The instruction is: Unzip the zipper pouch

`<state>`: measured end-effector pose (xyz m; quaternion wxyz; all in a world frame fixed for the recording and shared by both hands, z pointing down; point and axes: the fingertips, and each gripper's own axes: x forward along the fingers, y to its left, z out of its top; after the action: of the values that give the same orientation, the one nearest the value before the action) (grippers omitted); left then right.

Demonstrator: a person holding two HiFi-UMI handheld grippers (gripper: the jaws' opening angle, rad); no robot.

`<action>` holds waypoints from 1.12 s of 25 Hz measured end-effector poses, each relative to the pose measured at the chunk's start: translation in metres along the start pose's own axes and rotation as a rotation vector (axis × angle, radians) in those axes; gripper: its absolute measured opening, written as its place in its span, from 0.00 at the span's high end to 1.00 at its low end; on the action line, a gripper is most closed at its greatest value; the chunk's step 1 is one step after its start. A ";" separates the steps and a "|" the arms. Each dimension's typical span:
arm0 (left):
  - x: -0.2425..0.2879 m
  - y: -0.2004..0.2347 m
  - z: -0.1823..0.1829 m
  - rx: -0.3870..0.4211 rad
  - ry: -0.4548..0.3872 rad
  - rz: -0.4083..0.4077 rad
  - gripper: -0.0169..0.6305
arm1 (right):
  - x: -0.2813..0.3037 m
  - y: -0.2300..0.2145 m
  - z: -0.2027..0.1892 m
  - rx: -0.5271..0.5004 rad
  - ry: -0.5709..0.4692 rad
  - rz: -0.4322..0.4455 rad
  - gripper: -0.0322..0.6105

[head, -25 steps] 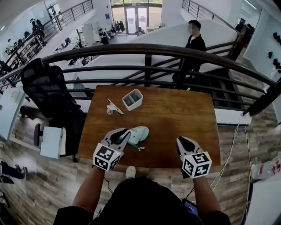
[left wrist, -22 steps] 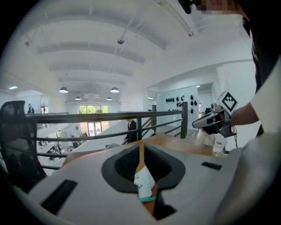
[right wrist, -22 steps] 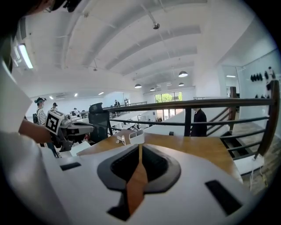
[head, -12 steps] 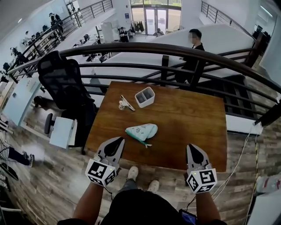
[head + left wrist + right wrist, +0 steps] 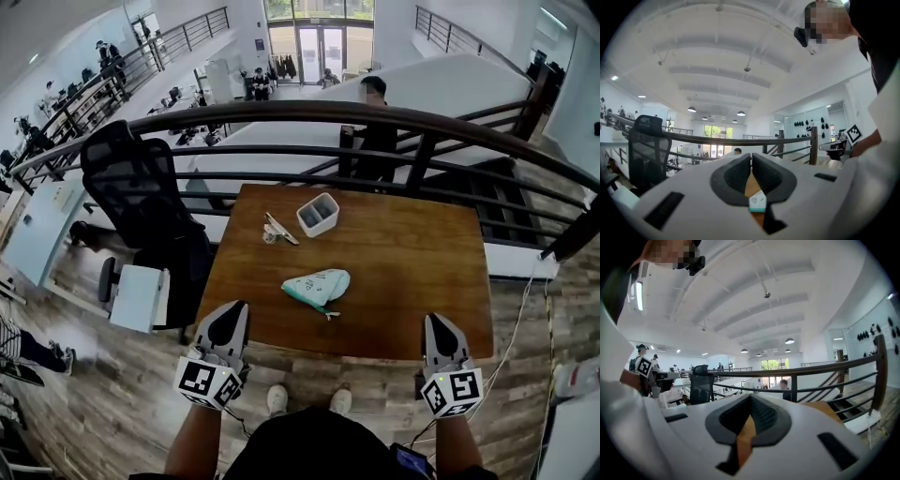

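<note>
The pale green-and-white zipper pouch (image 5: pixel 317 286) lies flat on the brown wooden table (image 5: pixel 403 272), near its front middle, with a small pull sticking out toward me. My left gripper (image 5: pixel 235 307) hangs over the table's near left edge, jaws shut and empty, well short of the pouch. My right gripper (image 5: pixel 434 321) is at the near right edge, also shut with nothing in it. In the left gripper view the jaws (image 5: pixel 751 157) meet, and a sliver of the pouch (image 5: pixel 757 202) shows below them. The right gripper view shows pressed-together jaws (image 5: pixel 750 397).
A white two-compartment holder (image 5: pixel 318 214) stands at the table's back, with a small clip-like item (image 5: pixel 277 230) to its left. A black office chair (image 5: pixel 141 202) is left of the table. A dark metal railing (image 5: pixel 375 117) runs behind it, with a person beyond.
Both grippers have drawn back toward me, off the table's near edge. The left one has left the pouch's side, and the pouch now lies alone.
</note>
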<state>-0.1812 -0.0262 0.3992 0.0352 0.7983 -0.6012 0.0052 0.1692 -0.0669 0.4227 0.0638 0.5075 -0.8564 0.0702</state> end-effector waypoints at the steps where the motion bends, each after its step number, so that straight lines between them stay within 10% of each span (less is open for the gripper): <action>1: -0.003 0.007 0.001 -0.004 -0.003 -0.004 0.94 | 0.000 0.004 0.001 0.011 -0.002 -0.014 0.96; 28: -0.020 0.058 -0.001 -0.026 -0.044 -0.137 0.94 | 0.046 0.121 0.014 -0.032 -0.007 -0.001 0.96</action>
<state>-0.2423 -0.0231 0.4019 0.0324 0.8370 -0.5458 -0.0227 0.0405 -0.0513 0.4100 0.0688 0.5072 -0.8573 0.0548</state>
